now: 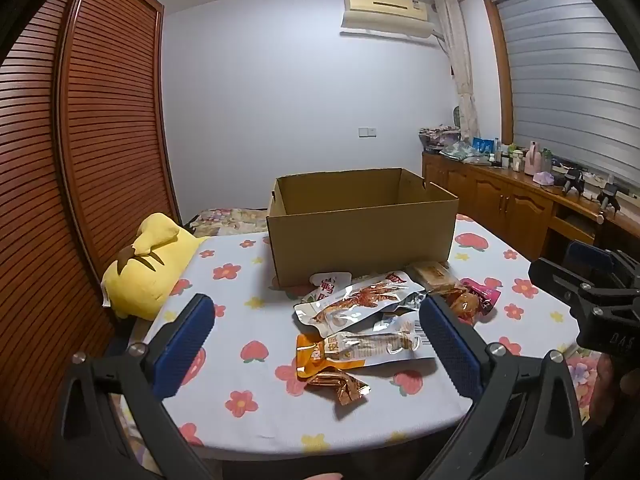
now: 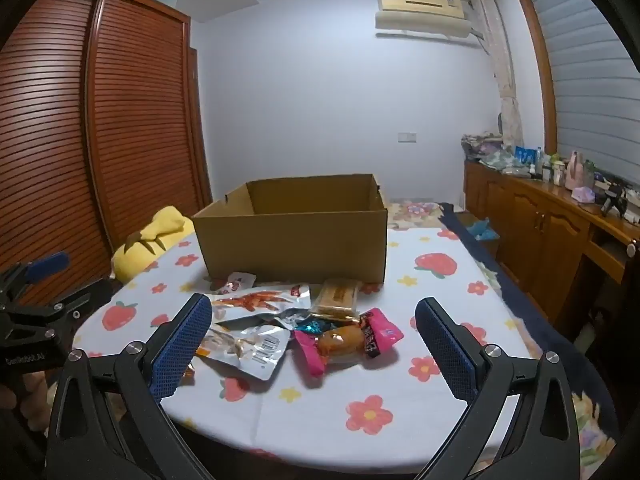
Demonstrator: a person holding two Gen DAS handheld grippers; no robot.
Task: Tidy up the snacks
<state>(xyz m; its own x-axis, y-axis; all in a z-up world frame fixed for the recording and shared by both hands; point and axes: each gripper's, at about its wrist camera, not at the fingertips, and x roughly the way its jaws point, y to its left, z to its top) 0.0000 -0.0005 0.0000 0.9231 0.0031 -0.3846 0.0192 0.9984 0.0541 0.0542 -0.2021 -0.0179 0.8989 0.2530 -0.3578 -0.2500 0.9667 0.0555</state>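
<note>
The plain brown cardboard box (image 2: 294, 236) stands on a white tablecloth (image 2: 360, 392) printed with red strawberries, pink-red flowers and small yellow blossoms. Before it lie a silver foil packet with an orange-red picture (image 2: 262, 300), a bright pink wrapper around an amber-orange snack (image 2: 346, 340), and a tan-and-gold bar packet (image 2: 338, 296). A yellow plush cushion with dark brown markings (image 1: 150, 264) sits beside reddish-brown slatted wardrobe doors (image 1: 80, 140). Each black claw carries blue textured pads (image 2: 182, 346).

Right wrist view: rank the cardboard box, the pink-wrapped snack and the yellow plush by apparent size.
1. cardboard box
2. pink-wrapped snack and yellow plush: not ranked, since the plush is partly hidden behind the box and farther away.
</note>
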